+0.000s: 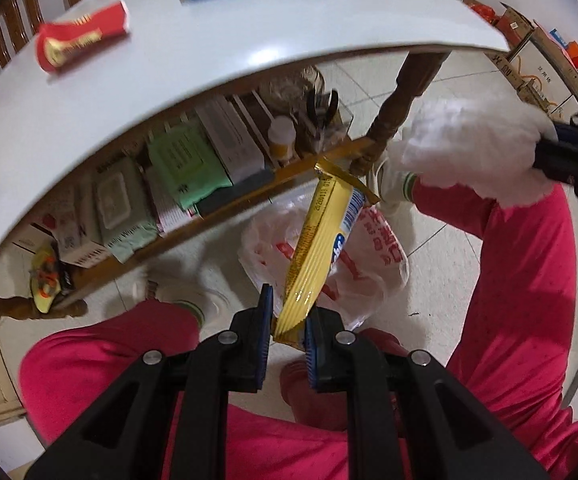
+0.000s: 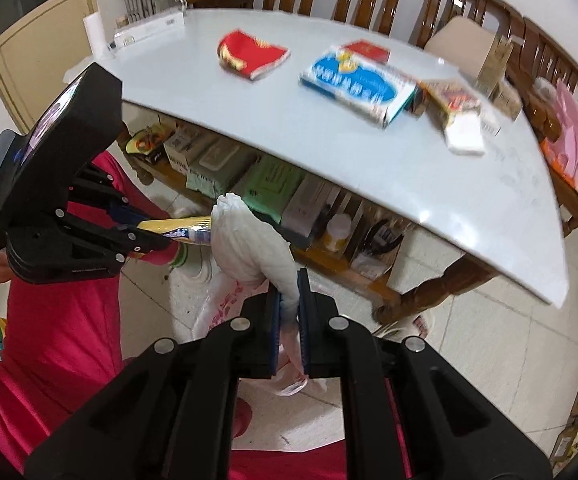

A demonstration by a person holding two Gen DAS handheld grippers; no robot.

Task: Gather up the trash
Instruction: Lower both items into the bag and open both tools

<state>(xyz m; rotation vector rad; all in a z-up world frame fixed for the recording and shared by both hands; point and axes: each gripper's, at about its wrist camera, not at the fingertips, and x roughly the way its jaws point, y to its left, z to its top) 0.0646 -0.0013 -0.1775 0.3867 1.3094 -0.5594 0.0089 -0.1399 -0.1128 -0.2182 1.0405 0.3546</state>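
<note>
In the left wrist view my left gripper (image 1: 287, 332) is shut on the lower end of a yellow snack wrapper (image 1: 321, 248), which sticks out over a clear plastic bag with red print (image 1: 373, 256) on the floor. At the right edge my right gripper (image 1: 541, 152) holds a crumpled white wad (image 1: 473, 148) of paper or plastic. In the right wrist view my right gripper (image 2: 289, 312) pinches that white wad (image 2: 253, 240) above the printed bag (image 2: 225, 304). My left gripper (image 2: 165, 242) comes in from the left with the yellow wrapper (image 2: 181, 230).
A white table (image 2: 329, 152) holds a red packet (image 2: 253, 54), a blue box (image 2: 361, 84), a snack wrapper (image 2: 455, 100) and a white tissue (image 2: 465, 136). A shelf under the table is packed with boxes. The person's pink-clad legs (image 1: 529, 280) flank the bag. Wooden chairs stand behind.
</note>
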